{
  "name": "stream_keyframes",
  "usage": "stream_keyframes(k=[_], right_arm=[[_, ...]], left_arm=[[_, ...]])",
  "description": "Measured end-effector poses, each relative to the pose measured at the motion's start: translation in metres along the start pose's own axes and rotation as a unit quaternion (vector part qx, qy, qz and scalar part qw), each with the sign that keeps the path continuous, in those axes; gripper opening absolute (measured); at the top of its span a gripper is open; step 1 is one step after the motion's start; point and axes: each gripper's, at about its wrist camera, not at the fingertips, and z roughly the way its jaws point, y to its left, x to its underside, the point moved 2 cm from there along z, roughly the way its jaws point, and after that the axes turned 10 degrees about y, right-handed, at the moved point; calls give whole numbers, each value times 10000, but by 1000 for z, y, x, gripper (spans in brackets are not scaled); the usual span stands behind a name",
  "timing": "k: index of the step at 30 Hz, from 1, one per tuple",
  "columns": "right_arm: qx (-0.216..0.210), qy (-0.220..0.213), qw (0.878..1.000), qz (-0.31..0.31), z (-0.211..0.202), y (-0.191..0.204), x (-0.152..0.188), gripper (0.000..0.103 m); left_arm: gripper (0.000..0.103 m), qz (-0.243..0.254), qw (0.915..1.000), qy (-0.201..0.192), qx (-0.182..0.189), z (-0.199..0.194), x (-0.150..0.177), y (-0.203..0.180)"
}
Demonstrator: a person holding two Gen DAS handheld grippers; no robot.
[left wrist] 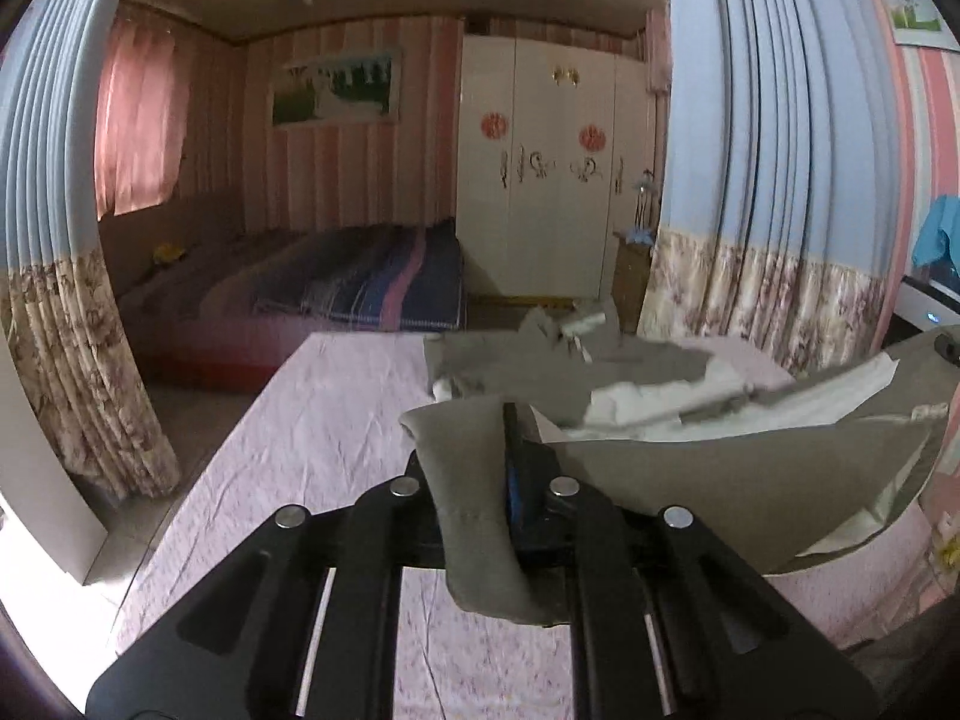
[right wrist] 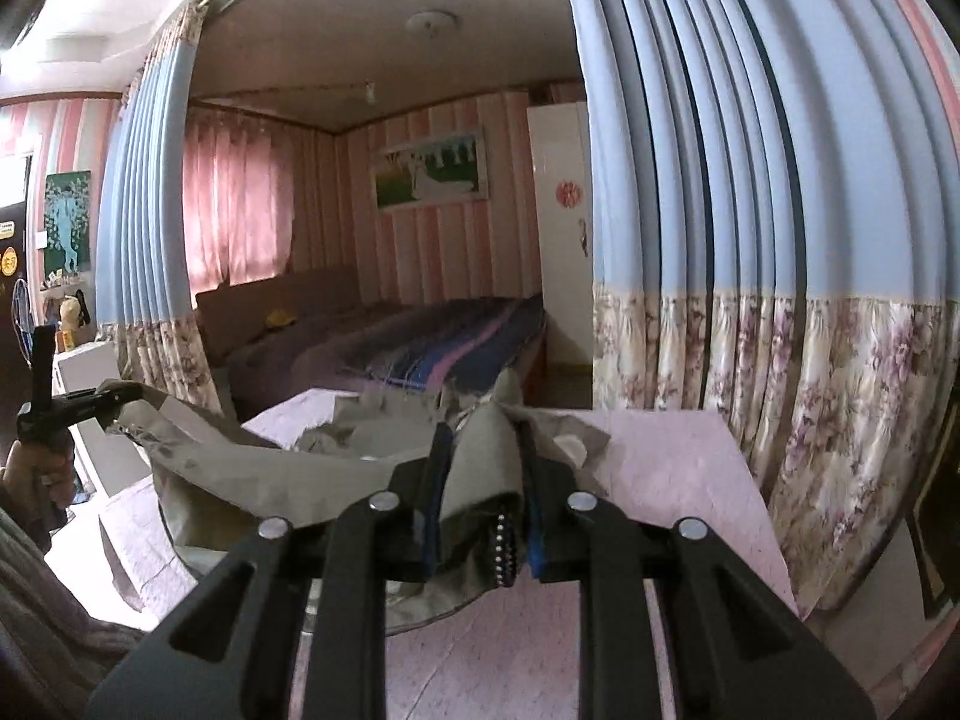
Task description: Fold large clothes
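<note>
Garment: a large grey-olive jacket with a pale lining, lifted at its near edge above the desk, its far part still lying crumpled on the desk top.
Desk: covered with a pink cloth of fine pale pattern, lightly creased; it runs away toward the bedroom.
Room: pink striped walls, a bed with a striped blue, purple and pink blanket, a cream wardrobe with red round stickers, a framed landscape picture, a pink window curtain.
Curtains: blue pleated drapes with a floral beige lower band, drawn to both sides of the opening.
Left gripper: its fingers are pressed together on a fold of the jacket's edge, which bulges above them and hangs down behind them; in the right wrist view it shows at far left, carried by a hand.
Right gripper: fingers narrowly apart, clamped on a thick bunch of the jacket, with a zipper end dangling between them.
Between the grippers: the jacket's edge stretches in a sagging curve, clear of the cloth.
Fabric: smooth, matte, thin woven shell; white lining rumpled and softly glossy.
</note>
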Motion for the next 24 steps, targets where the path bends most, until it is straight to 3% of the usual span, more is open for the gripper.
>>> stream_keyframes(k=[9, 18, 24], right_arm=[[203, -329, 9992, 49, 53, -10, -49, 21], [615, -154, 9973, 369, 180, -46, -125, 21], [663, 338, 9955, 588, 282, -74, -150, 21]], left_arm=[[11, 88, 9985, -520, -174, 49, -58, -1], [11, 398, 9966, -601, -407, 163, -146, -7], [12, 248, 9985, 103, -470, 272, -183, 3]])
